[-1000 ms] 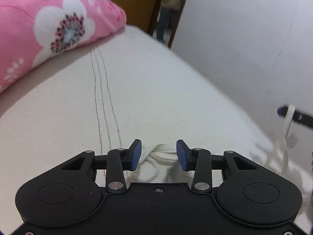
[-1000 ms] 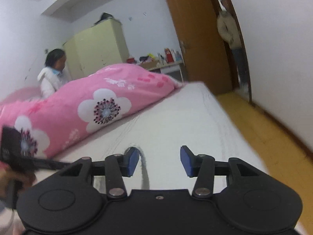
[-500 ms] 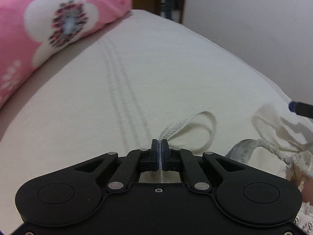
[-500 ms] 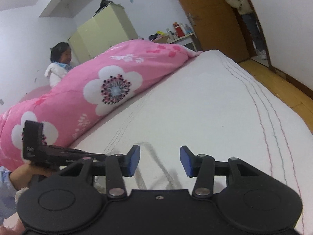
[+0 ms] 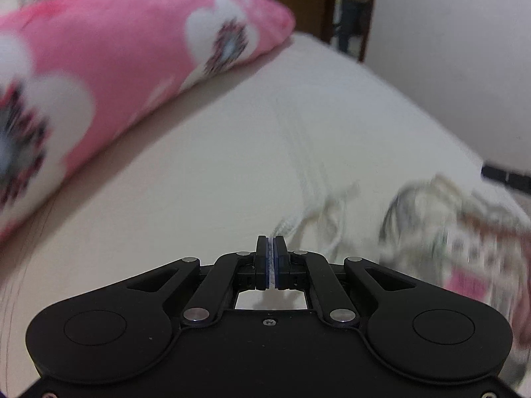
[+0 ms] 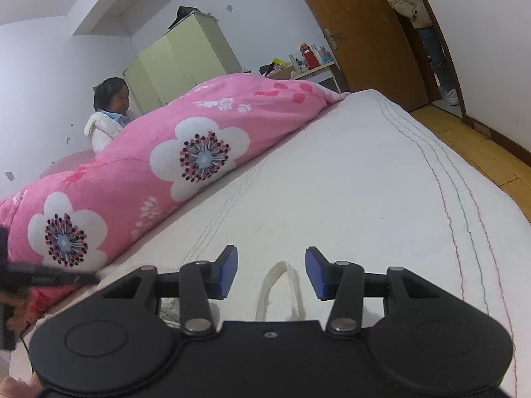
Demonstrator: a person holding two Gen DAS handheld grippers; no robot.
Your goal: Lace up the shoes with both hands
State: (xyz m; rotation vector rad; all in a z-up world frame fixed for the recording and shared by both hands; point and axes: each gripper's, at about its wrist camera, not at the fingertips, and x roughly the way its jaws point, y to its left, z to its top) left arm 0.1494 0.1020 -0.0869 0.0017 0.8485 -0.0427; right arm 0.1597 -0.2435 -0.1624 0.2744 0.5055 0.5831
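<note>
White lace (image 5: pixel 292 224) now pinched in our left gripper (image 5: pixel 271 258), lower centre; a second ago its jaws gaped. Shoe (image 5: pixel 464 232) blurred, right edge. Right gripper (image 6: pixel 271 272) agape around lace loop (image 6: pixel 280 285), untouched. Next: pinch.

Shoe (image 5: pixel 464 232) — motion-blurred, cut at right edge

No legible text anywhere.

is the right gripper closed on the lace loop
No, the right gripper is open, its blue pads standing wide apart on either side of the white lace loop without touching it.
</note>
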